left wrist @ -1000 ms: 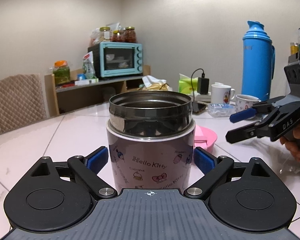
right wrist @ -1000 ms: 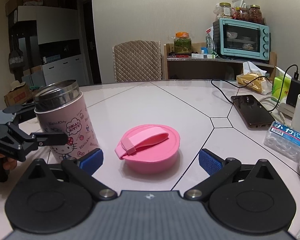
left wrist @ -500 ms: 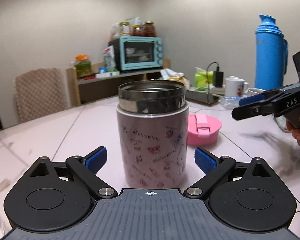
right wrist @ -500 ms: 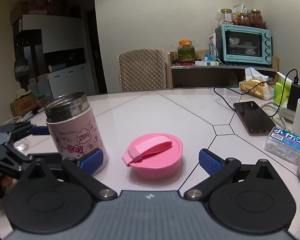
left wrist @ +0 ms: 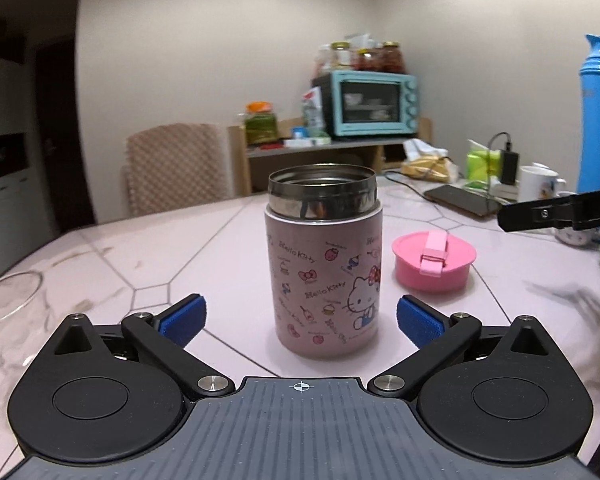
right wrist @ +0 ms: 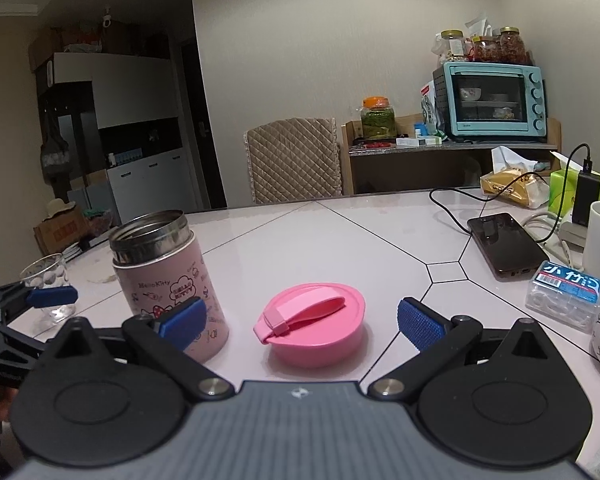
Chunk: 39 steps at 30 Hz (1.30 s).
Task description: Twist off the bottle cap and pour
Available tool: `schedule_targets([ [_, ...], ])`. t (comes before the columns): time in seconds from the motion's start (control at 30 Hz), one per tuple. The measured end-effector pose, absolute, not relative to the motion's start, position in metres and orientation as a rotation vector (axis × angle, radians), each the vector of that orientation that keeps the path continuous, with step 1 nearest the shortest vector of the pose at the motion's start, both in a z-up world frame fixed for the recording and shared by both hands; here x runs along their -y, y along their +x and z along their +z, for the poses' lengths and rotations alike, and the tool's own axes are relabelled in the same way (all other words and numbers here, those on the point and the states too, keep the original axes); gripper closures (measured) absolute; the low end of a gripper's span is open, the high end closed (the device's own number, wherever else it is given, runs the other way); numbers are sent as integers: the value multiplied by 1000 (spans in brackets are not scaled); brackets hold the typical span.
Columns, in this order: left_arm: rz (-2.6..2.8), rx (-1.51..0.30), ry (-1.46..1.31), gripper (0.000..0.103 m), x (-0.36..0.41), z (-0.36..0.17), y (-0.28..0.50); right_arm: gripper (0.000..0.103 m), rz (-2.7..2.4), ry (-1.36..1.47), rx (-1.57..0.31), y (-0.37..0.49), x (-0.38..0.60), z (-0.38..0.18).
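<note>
Two claws, left claw (left wrist: pixel 300 316) opening clear of uncapped flask (left wrist: pixel 324 264), right claw (right wrist: pixel 300 318) spread, pink cap (right wrist: pixel 314 330) seemingly beyond it.

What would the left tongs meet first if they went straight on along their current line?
Most likely the open pink Hello Kitty steel flask, standing dead ahead between the opening left tongs, whose pads stand clear of it. Exact depth is unclear.

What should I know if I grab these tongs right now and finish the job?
Left tongs: opening, nothing pressed; the pink flask stands upright ahead of them on the table.
Right tongs: open, empty, with the pink lid lying ahead of them.
Done: lid is off, flask mouth open.
Left: grip the flask and pour, likely into the glass beside it.
</note>
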<state>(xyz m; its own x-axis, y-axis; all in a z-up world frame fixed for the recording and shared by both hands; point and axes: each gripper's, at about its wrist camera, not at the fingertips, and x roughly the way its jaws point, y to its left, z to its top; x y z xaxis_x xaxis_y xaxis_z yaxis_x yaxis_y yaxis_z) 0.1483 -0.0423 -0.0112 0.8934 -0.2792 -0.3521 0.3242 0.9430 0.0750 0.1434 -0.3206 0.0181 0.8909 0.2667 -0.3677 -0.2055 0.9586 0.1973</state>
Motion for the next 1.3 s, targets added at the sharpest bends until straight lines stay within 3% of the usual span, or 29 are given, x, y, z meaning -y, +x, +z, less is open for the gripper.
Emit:
schedule_targets([
  [1.3,-76,-417,44,0,93,-1,85,0,317,131,-393,100,345,25],
])
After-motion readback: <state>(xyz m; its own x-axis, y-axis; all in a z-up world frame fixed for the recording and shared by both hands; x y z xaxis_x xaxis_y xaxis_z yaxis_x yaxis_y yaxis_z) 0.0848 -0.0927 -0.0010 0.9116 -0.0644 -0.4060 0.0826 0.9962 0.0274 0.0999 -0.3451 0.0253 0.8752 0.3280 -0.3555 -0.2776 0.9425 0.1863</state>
